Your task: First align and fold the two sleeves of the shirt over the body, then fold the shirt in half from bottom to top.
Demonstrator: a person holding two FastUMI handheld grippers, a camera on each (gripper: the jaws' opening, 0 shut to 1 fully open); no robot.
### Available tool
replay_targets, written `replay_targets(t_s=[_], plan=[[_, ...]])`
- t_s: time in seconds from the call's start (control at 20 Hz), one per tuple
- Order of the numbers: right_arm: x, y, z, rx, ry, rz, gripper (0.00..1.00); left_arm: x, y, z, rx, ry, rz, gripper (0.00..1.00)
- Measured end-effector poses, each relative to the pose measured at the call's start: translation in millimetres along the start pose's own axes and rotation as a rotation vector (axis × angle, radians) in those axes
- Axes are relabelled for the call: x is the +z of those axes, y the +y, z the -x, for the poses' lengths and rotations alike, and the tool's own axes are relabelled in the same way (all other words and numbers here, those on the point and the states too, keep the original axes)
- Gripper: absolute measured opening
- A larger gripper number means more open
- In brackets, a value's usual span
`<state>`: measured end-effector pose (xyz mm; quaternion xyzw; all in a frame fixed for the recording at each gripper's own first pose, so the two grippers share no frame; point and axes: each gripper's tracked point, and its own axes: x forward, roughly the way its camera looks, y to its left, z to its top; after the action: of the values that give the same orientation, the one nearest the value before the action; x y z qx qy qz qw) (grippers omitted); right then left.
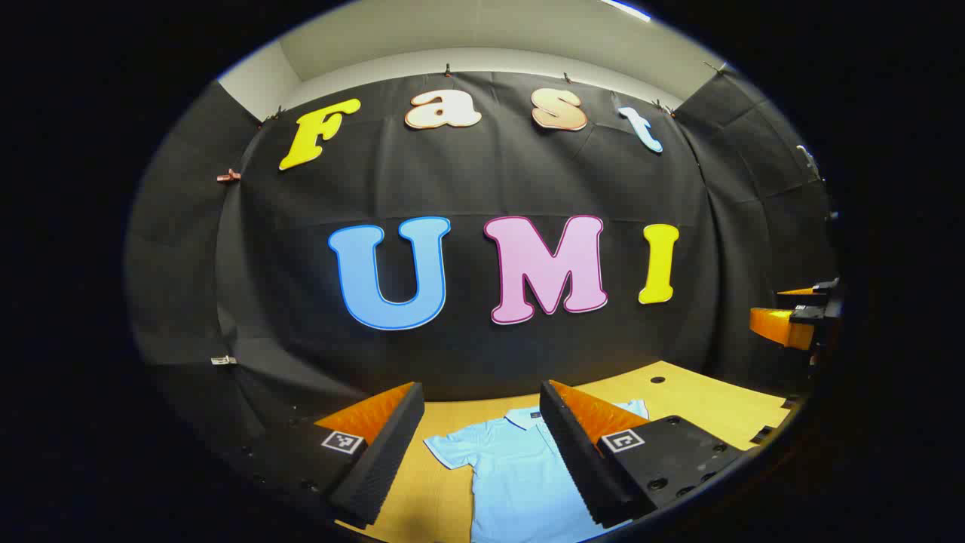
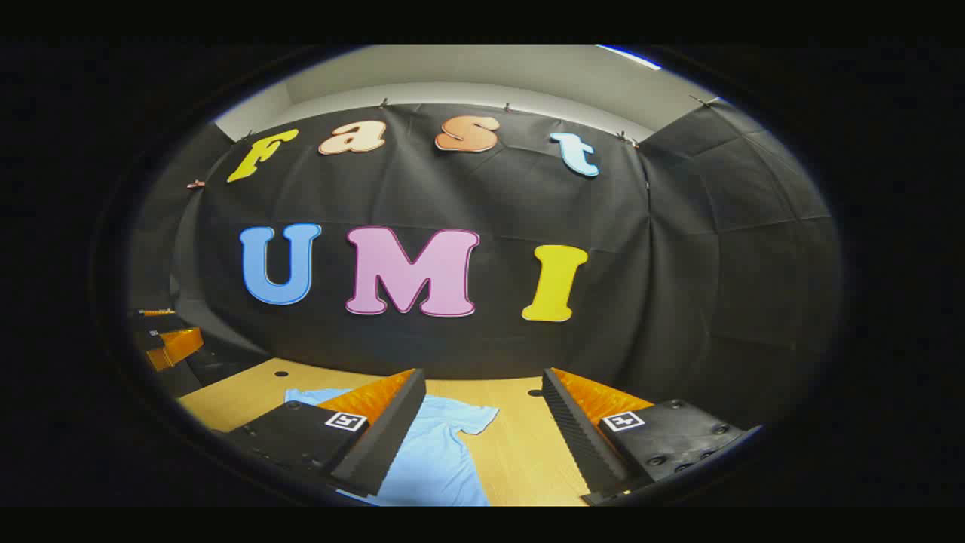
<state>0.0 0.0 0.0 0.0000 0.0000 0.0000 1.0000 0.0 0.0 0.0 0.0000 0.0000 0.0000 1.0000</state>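
In the left gripper view, the left hand-held gripper (image 1: 482, 445) hangs released above the counter (image 1: 701, 396), fingers spread wide with nothing between them. The shirt (image 1: 520, 475) lies flat on the counter directly below and ahead, collar (image 1: 528, 417) toward the booth wall, so its long axis runs along the gripper's line of sight. One short sleeve (image 1: 448, 450) spreads out toward this gripper's left finger (image 1: 381, 452); the other is largely hidden behind the right finger (image 1: 580, 452). Both sleeves appear unfolded, so the task looks barely begun. The other hand-held gripper (image 1: 795, 313) shows off at the right edge, well apart from the shirt.

In the right gripper view, the right hand-held gripper (image 2: 482, 437) is likewise released and empty. Here the shirt (image 2: 437, 460) lies below and to the left, partly behind the left finger (image 2: 381, 441); one sleeve (image 2: 471, 416) reaches out into the gap between the fingers. Bare counter (image 2: 528, 452) sits under the rest of the gap. The left hand-held gripper (image 2: 170, 343) shows at the left edge.

Each gripper seems nearest its own sleeve — nothing stands in the way.
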Motion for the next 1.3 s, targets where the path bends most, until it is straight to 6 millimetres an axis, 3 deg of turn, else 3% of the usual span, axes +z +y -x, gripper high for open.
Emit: replay_targets(t_s=[0.1, 0.85, 1.05, 1.3], plan=[[-1.8, 3.3, 0.4, 0.007, 0.005, -0.001, 0.97, -7.8, -9.2, 0.2, -0.048, 0.028, 0.035, 0.99], [-18.2, 6.0, -4.3, 0.026, 0.063, 0.011, 0.97, -12.3, -2.7, -2.6, -0.037, 0.035, 0.002, 0.99], [-39.9, 4.6, -21.6, 0.051, 0.136, 0.006, 0.97, -11.2, -1.1, -6.2, -0.035, 0.045, -0.013, 0.99], [-62.6, 0.3, -61.3, 0.095, 0.208, 0.031, 0.97, -10.7, 6.2, -12.0, -0.011, 0.063, -0.015, 0.99]])
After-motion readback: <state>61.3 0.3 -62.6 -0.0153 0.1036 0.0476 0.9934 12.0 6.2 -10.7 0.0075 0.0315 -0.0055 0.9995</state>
